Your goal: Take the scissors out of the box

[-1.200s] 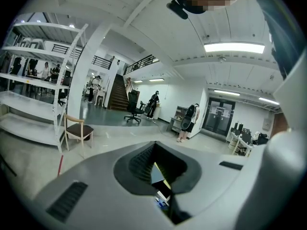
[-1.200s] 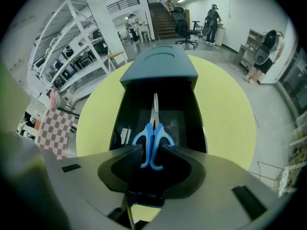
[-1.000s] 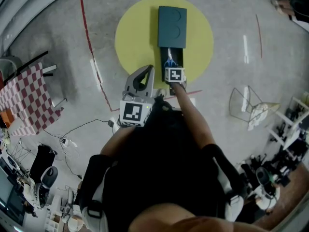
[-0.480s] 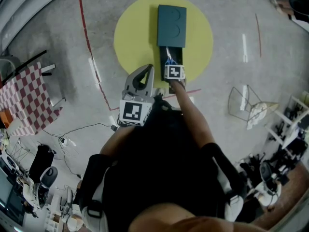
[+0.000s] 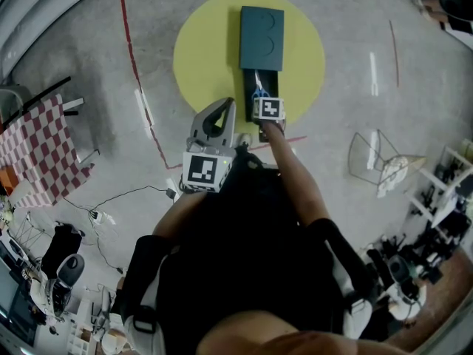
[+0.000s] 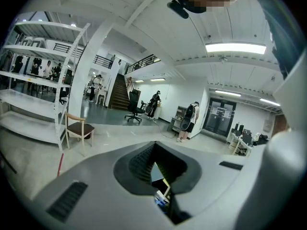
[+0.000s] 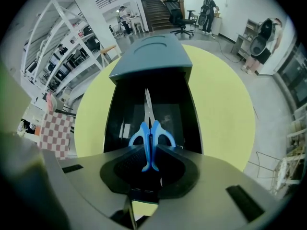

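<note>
Clamping the blue handles of the scissors (image 7: pixel 149 132), the right hand-held gripper (image 7: pixel 149 150) reaches in over the near edge of the round yellow desk (image 7: pixel 220 104). The blades sit inside the open tray of the box (image 7: pixel 151 56), pointing toward the far edge, so a straight lift should clear its walls. The left hand-held gripper (image 5: pixel 213 124), jaws together and empty, hangs off the near edge, out of the way.

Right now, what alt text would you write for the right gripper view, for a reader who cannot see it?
The right gripper is shut on the blue handles of the scissors, whose blades point away into an open dark box. A teal lid covers the box's far end, and the box stands on a round yellow mat.
</note>
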`<act>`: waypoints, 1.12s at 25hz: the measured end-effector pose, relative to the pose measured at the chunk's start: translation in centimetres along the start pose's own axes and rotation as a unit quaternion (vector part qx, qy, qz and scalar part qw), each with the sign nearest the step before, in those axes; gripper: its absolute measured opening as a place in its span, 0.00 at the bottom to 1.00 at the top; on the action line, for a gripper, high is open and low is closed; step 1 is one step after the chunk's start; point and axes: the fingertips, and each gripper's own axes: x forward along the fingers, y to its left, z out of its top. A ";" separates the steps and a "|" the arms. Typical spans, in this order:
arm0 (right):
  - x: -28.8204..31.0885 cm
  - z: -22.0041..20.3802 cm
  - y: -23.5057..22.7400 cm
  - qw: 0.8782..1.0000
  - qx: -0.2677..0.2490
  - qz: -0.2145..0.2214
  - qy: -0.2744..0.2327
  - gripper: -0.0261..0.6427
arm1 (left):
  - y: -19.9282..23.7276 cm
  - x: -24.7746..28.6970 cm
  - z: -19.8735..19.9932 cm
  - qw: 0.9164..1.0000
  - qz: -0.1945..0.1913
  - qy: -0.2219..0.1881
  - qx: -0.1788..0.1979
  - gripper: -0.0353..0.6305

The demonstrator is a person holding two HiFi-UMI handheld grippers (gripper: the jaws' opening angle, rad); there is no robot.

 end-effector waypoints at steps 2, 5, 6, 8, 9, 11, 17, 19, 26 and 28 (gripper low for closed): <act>-0.1 0.2 0.4 1.000 -0.002 0.002 -0.007 0.15 | 0.1 -0.3 -0.1 1.000 -0.001 -0.002 0.003 0.05; -0.5 0.2 0.9 1.000 0.000 0.006 -0.010 0.15 | 0.0 -0.7 0.0 1.000 -0.002 -0.004 0.006 0.05; -0.7 0.1 0.8 1.000 0.000 0.005 -0.009 0.15 | -0.2 -0.8 0.1 1.000 -0.002 -0.004 0.007 0.05; -0.9 0.2 0.4 1.000 -0.004 -0.002 -0.016 0.15 | -0.4 -0.9 0.1 1.000 -0.003 -0.005 0.009 0.05; -1.1 0.2 0.3 1.000 -0.006 -0.007 -0.018 0.15 | -0.5 -1.1 0.1 1.000 -0.003 -0.006 0.010 0.05; -1.4 0.0 -0.1 1.000 -0.010 -0.015 -0.020 0.15 | -0.8 -1.4 0.2 1.000 -0.003 -0.009 0.012 0.05; -2.9 -0.7 -2.3 0.997 -0.027 -0.063 -0.022 0.15 | -2.0 -2.0 0.1 1.000 -0.006 -0.013 0.015 0.05; -3.1 -1.0 -2.1 0.998 -0.025 -0.056 -0.025 0.15 | -2.4 -2.3 0.2 1.000 -0.005 -0.016 0.016 0.05; -5.0 -1.5 -1.3 0.997 -0.036 -0.034 -0.056 0.15 | -4.0 -3.8 0.4 0.999 -0.001 -0.028 0.018 0.05; -5.6 -1.9 -0.5 0.998 -0.028 -0.014 -0.060 0.15 | -4.6 -4.2 0.4 0.999 -0.001 -0.030 0.021 0.05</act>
